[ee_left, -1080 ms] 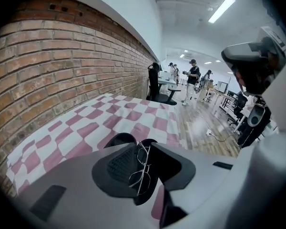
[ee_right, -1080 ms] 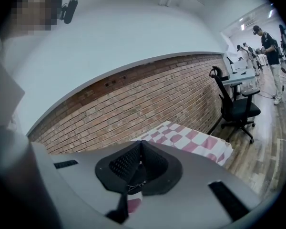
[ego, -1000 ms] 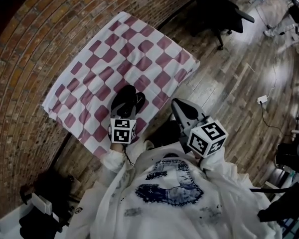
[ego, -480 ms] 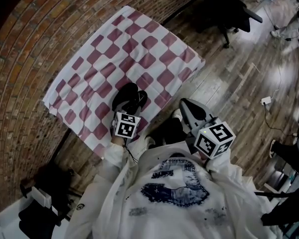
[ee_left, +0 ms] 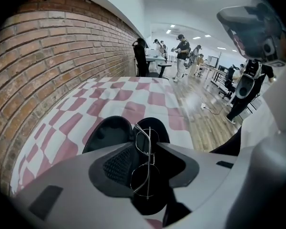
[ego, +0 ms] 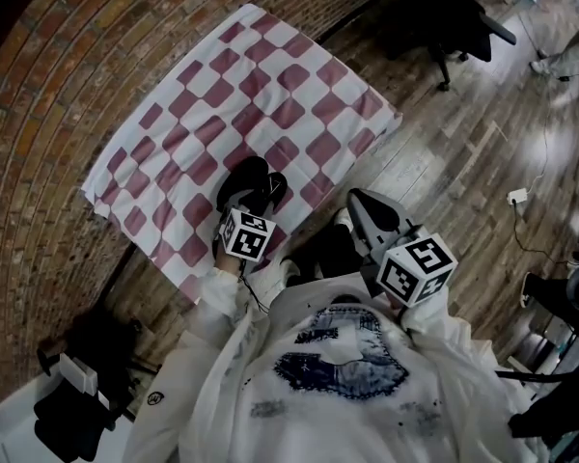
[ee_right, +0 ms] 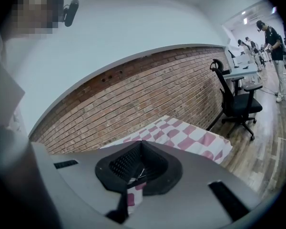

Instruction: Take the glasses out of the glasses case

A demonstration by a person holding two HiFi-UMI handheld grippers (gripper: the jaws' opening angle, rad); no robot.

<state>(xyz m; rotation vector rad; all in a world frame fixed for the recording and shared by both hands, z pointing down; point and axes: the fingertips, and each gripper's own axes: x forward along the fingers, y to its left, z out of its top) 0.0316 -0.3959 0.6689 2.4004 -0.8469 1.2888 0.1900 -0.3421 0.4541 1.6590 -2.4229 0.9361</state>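
Left claw [ego: 255, 193]: tipped steeply down over the case and spread wide. It has just been opening, and the glasses stand between its jaws without the pads pressing on them.
Glasses [ee_left: 145, 163]: a thin metal frame seen edge-on, just beside the left pad and right above the open case's dark hollow. I cannot tell whether they rest in it.
Glasses case [ee_left: 109, 130]: black, lying open in two halves on the cloth, towards 6 o'clock from the cloth's middle and near its edge.
Right claw [ee_right: 140, 147]: pressed together. It is at about 4 o'clock from the case, off the cloth, above the wooden floor [ego: 463, 162].
Checked cloth [ego: 232, 95]: red and white squares, spread flat beside the brick wall [ego: 39, 114].
Office chair [ego: 454, 27]: black, at about 1 o'clock from the case, well apart from the cloth.
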